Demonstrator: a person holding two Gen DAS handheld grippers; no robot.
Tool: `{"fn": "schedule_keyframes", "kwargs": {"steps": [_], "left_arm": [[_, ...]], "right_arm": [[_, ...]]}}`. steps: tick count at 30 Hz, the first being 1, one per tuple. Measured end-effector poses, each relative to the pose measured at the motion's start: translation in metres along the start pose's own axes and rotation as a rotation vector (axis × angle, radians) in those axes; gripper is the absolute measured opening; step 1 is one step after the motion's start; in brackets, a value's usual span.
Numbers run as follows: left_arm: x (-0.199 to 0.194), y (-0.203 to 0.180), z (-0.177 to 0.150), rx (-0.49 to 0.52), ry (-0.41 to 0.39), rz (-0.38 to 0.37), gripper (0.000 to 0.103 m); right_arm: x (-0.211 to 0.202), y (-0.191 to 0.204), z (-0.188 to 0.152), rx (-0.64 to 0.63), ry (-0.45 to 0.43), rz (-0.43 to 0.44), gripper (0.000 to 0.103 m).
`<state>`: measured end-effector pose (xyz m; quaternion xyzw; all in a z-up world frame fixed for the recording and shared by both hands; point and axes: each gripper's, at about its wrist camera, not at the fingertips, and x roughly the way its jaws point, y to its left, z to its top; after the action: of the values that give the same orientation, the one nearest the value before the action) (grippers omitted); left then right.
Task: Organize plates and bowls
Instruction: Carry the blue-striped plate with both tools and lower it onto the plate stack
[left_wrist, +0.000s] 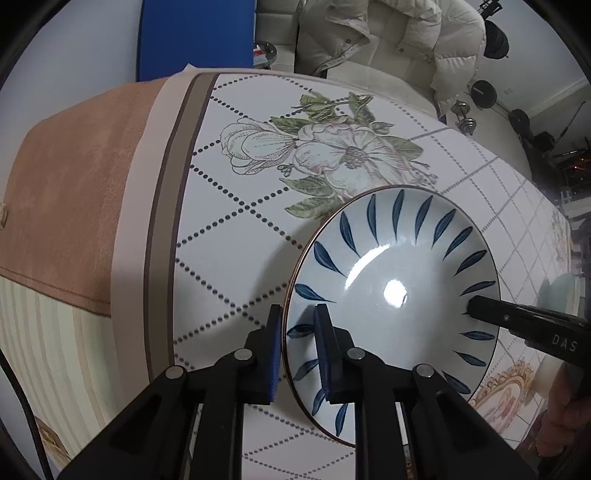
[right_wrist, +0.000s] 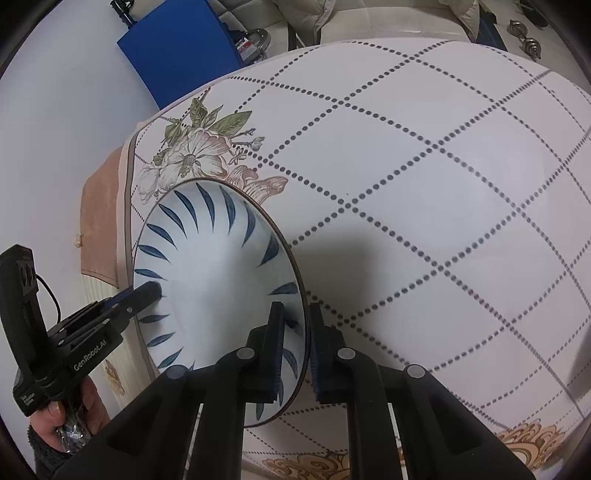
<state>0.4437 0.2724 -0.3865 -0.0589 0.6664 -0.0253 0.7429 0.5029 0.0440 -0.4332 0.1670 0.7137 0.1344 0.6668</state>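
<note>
While both grippers have the rim, the lift should go level & slow, both hands rising together, since a glazed rim can slip out of a narrow pinch.

Table (left_wrist: 240, 206), w/ its dotted-diamond floral cloth, fills both views; the bowl (left_wrist: 391, 288), white w/ blue leaf strokes, sits on it near the left end, just beside the printed flower.

Left gripper (left_wrist: 297, 354) is pinching the bowl's left rim: one blue pad outside the wall, the other inside, rim running between them. Right gripper (right_wrist: 297, 350) is clamped on the opposite rim the same way, one pad in, one out. So the bowl lies between the two, held at opposite edges.

Pads look pressed onto the wall, though the fisheye makes contact on the right gripper's outer pad hard to confirm. Probably the bowl's foot is on the cloth; can't tell if it's lifted. Keep the pull upward, not sideways.
</note>
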Motion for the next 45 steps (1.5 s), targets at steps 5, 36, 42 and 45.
{"fn": "schedule_keyframes", "kwargs": {"steps": [5,36,42,45], "left_arm": [[-0.016,-0.005,-0.011,-0.001,-0.032,-0.013,0.014],[-0.093,-0.038,-0.246,-0.04,-0.045,0.049,0.014],[-0.075,-0.031,-0.276,-0.064,-0.01,0.063,0.014],[-0.067,-0.029,-0.286,-0.074,0.0,0.067,0.015]], "right_arm": [[-0.016,0.003,-0.015,-0.014,-0.028,0.004,0.014],[-0.072,-0.014,-0.27,-0.171,0.028,0.074,0.014],[-0.052,-0.018,-0.3,-0.182,0.06,0.051,0.014],[-0.044,-0.021,-0.309,-0.185,0.073,0.044,0.013]]}}
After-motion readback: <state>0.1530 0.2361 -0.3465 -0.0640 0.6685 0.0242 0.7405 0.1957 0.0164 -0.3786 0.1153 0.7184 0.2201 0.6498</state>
